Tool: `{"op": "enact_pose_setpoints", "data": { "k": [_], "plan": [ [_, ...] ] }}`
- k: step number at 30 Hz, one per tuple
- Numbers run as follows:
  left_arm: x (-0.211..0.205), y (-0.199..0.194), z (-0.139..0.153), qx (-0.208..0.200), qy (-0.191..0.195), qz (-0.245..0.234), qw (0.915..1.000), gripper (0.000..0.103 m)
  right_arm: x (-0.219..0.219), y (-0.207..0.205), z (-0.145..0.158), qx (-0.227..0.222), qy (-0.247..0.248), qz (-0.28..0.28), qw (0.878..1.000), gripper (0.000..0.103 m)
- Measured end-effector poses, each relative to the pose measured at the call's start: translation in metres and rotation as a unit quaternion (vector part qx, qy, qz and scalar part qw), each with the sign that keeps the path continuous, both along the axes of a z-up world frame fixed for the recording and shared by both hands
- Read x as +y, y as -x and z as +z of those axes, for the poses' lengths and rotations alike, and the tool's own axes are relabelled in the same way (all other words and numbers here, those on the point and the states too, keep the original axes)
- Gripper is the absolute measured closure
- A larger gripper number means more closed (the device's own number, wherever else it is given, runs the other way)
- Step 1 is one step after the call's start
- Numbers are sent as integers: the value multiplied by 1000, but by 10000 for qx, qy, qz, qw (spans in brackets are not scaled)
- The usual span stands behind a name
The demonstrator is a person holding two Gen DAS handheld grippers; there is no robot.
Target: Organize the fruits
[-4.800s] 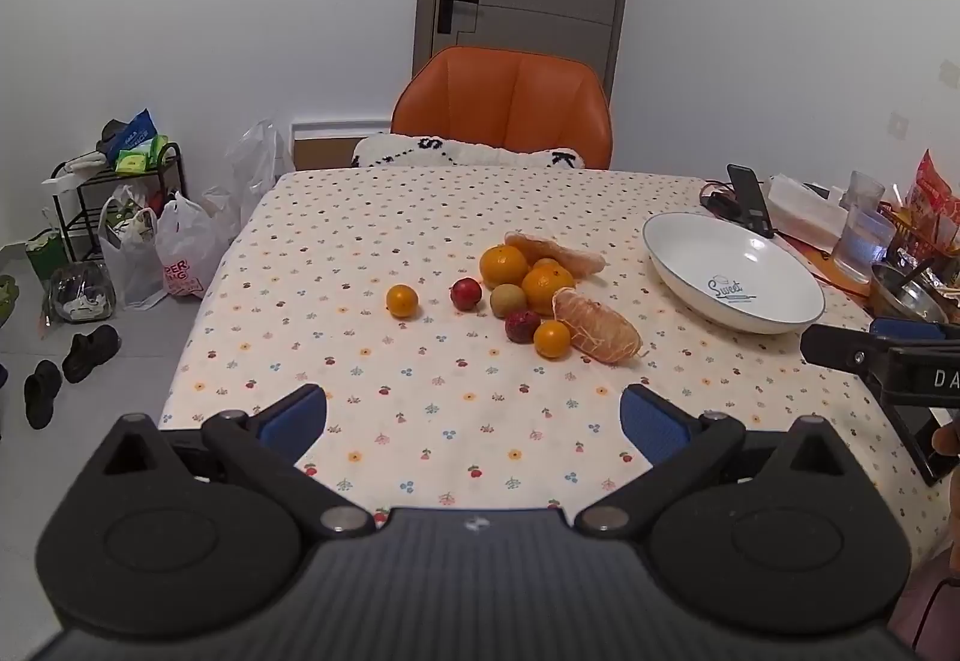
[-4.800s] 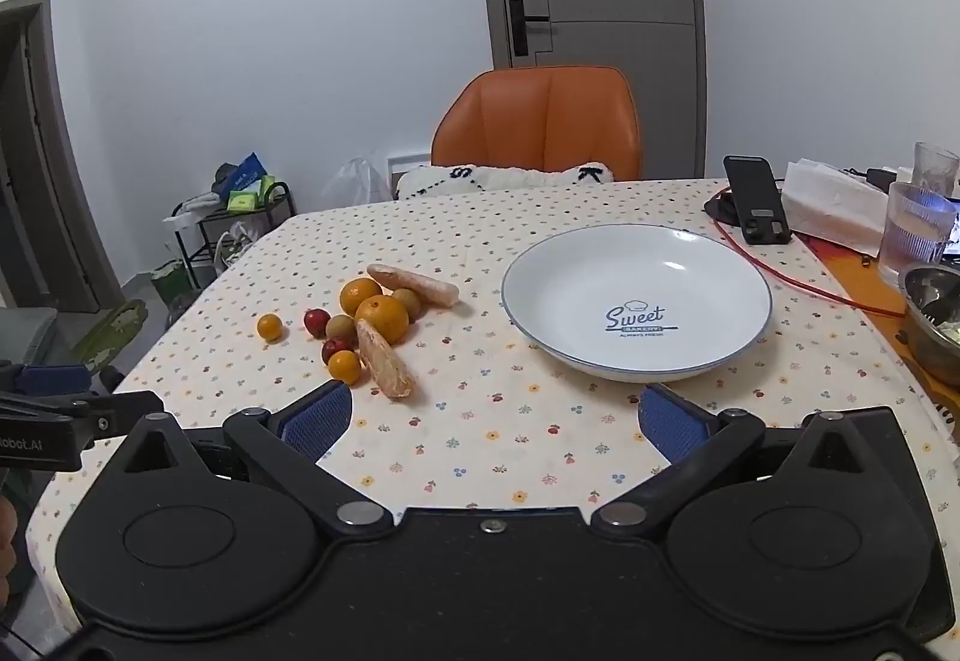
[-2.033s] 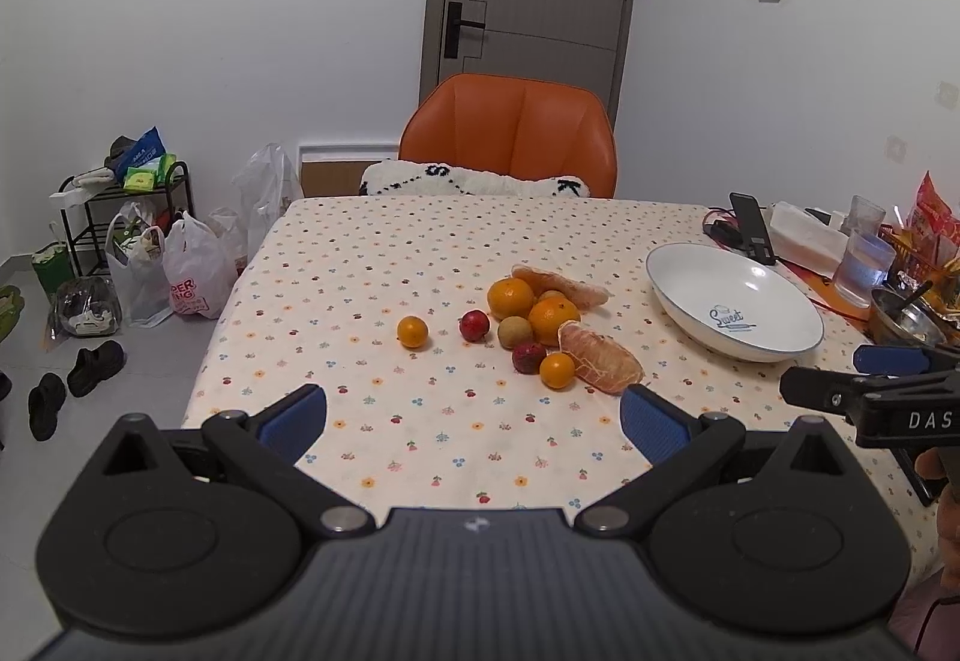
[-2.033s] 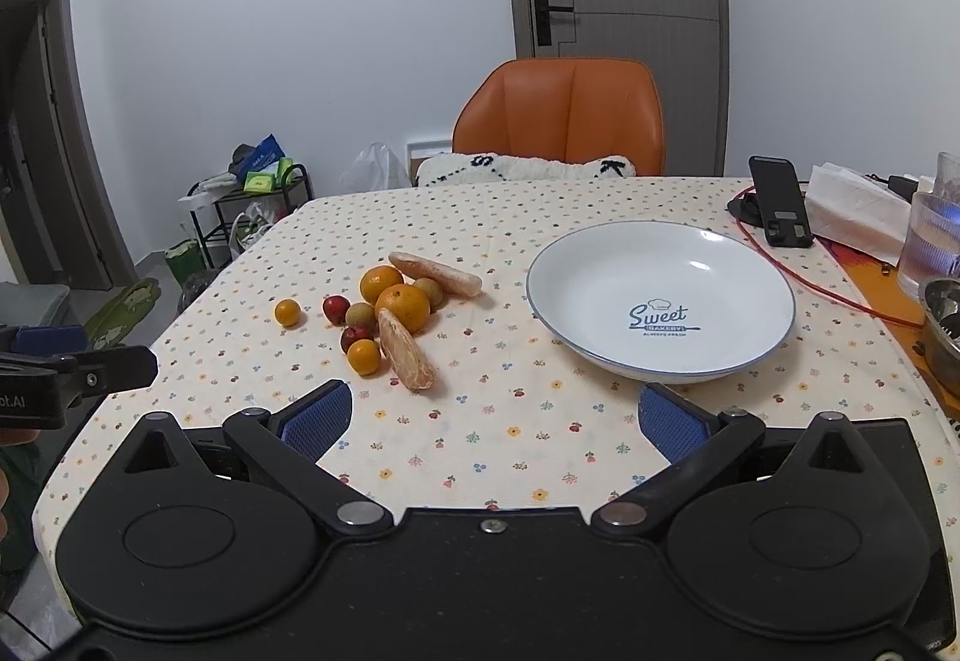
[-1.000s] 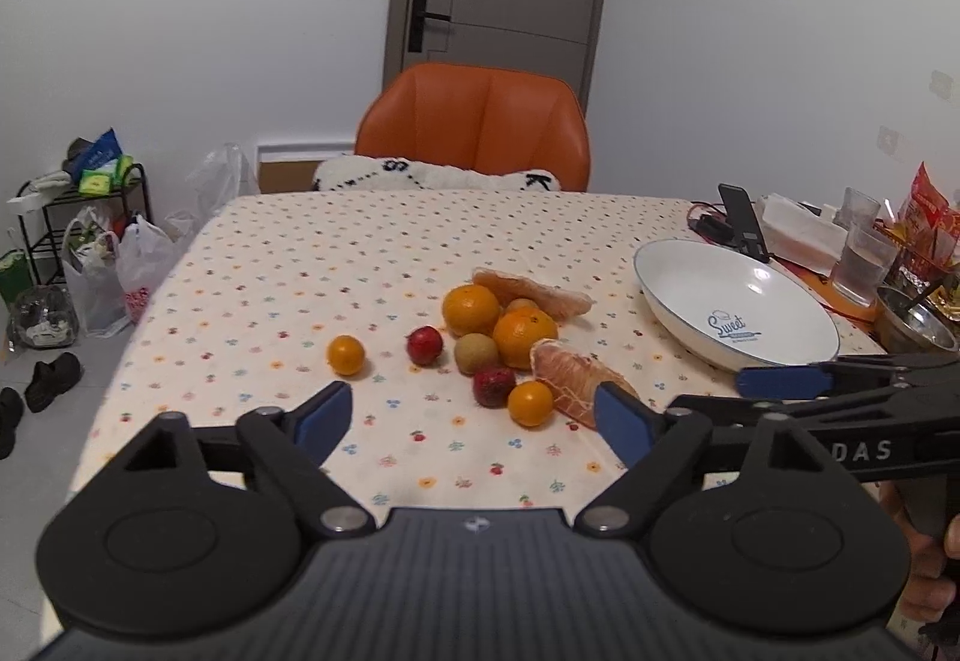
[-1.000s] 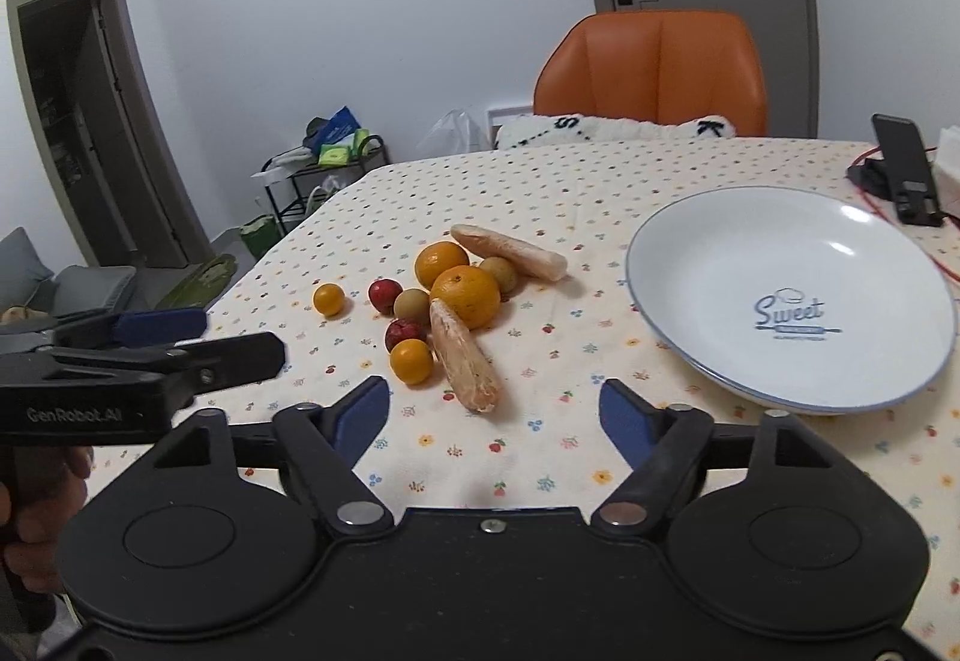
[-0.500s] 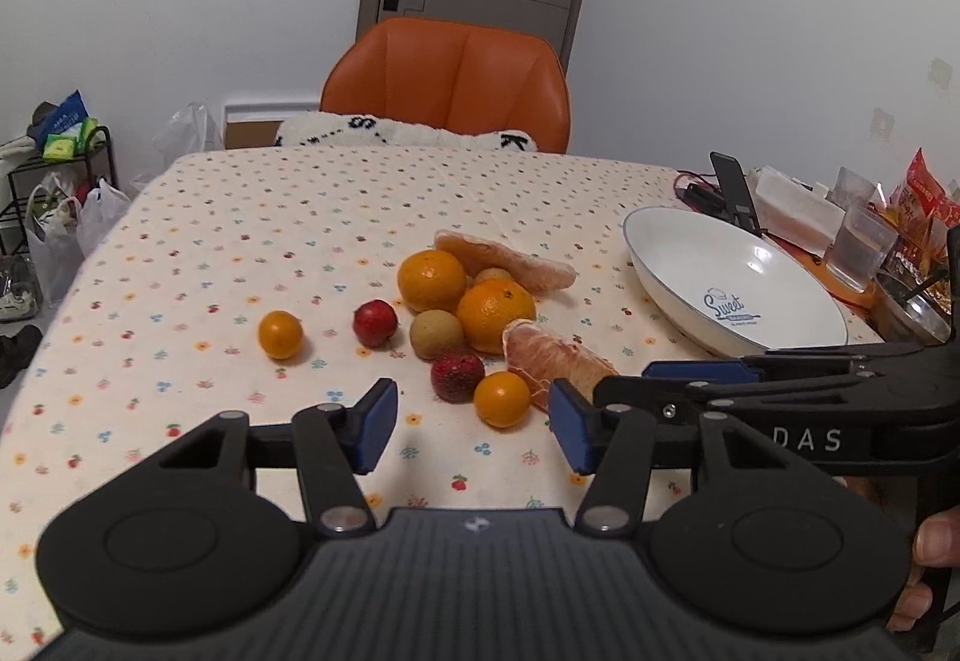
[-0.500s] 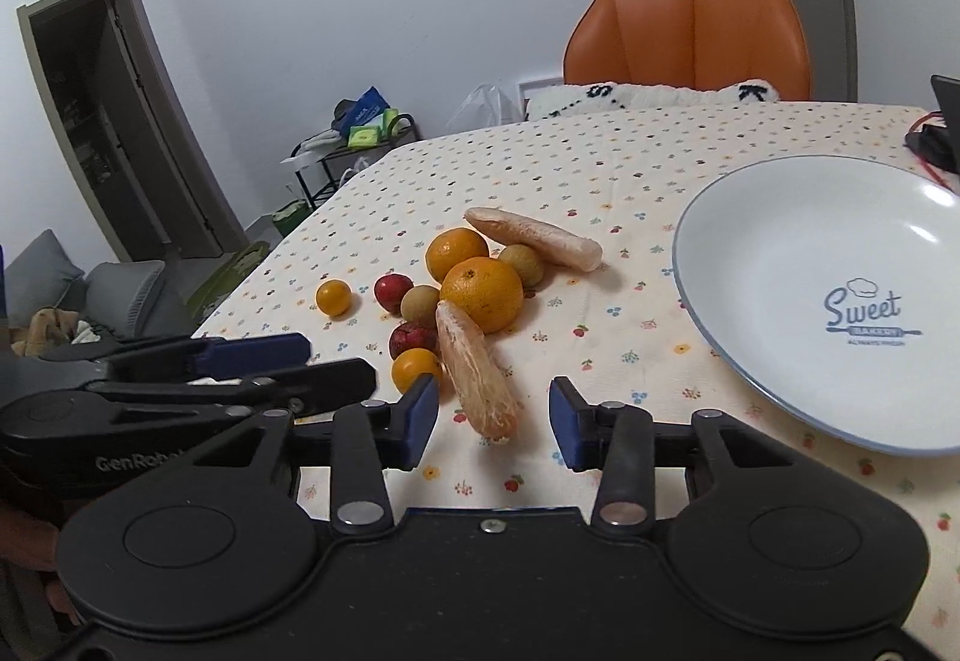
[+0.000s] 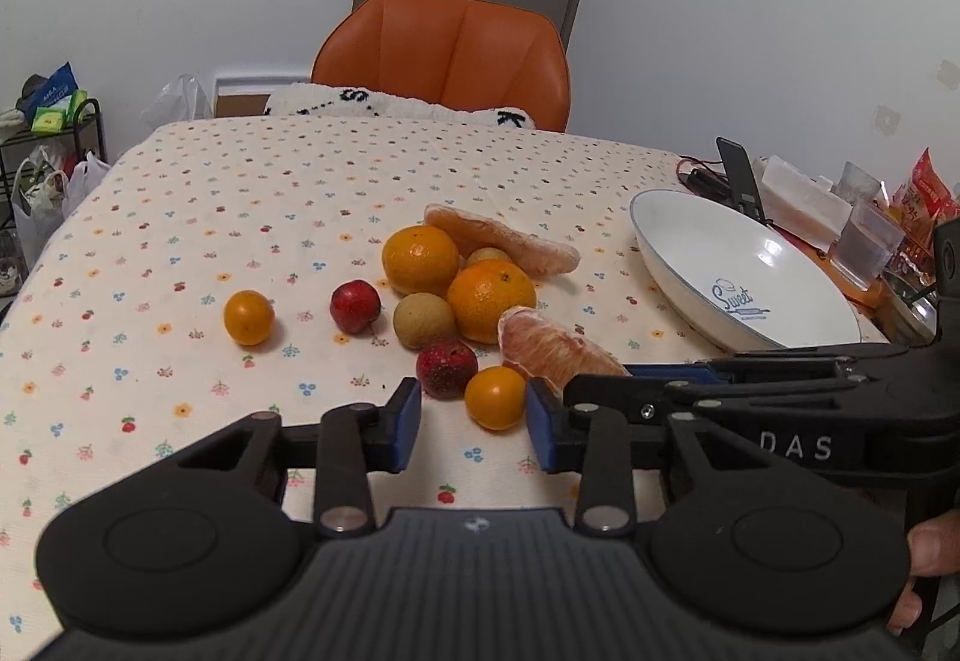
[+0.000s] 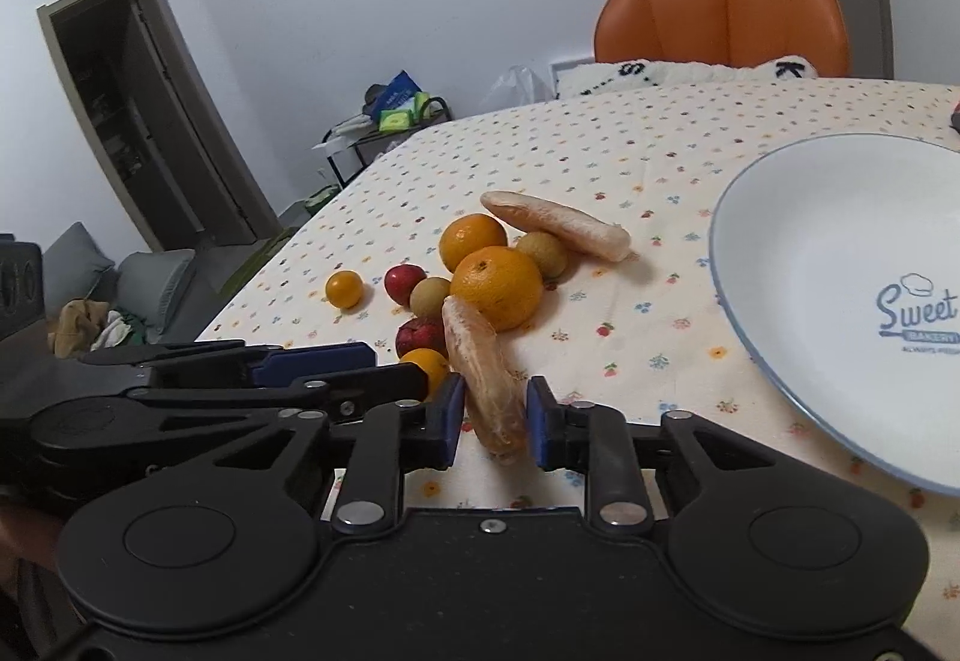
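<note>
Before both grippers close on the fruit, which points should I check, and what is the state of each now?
1. Near pomelo segment between the right gripper jaws: ok.
2. Small orange centred between the left gripper jaws: ok.
3. Jaws already pressing the fruit: cannot tell.
4. Red fruit clear of the left jaws: not ok, it sits just beside them.
5. Plate has free space: ok.
6. The two grippers have room apart: not ok, they are very close.

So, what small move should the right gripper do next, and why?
Probably close the right gripper on the peeled citrus segment. Its near end already lies between the blue fingers, which appear not yet to touch it. The white plate beside it holds no fruit yet.
</note>
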State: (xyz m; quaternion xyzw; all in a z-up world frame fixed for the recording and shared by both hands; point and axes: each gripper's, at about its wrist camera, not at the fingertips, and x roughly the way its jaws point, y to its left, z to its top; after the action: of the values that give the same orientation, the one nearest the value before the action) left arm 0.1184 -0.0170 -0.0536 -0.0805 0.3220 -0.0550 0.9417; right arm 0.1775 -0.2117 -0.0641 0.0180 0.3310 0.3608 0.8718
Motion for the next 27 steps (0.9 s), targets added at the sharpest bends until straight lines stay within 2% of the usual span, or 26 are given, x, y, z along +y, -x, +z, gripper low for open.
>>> {"op": "enact_pose_setpoints", "data": {
  "k": [2,5,11,12,14,27],
  "plan": [
    [-1,-2,-1,34,24,-23,10000,67,-2,1,2,-3,-64,44,10000,87],
    [-5,-5,-3,58,-55,-3,10000,67,-8,2,5,-19,-180,56,9998,90],
    [-12,-8,-7,28,-129,23,9999,67,-23,4,12,-108,-225,-120,9996,91],
    [-13,-8,-7,17,-127,21,9999,74,-25,4,13,-124,-237,-144,9995,91],
    [-15,-8,-7,20,-170,32,9998,80,-29,4,15,-163,-266,-201,9993,92],
    [-29,-5,17,-355,-261,-110,9990,80,-67,2,33,-480,-486,-766,9947,95]
  ]
}}
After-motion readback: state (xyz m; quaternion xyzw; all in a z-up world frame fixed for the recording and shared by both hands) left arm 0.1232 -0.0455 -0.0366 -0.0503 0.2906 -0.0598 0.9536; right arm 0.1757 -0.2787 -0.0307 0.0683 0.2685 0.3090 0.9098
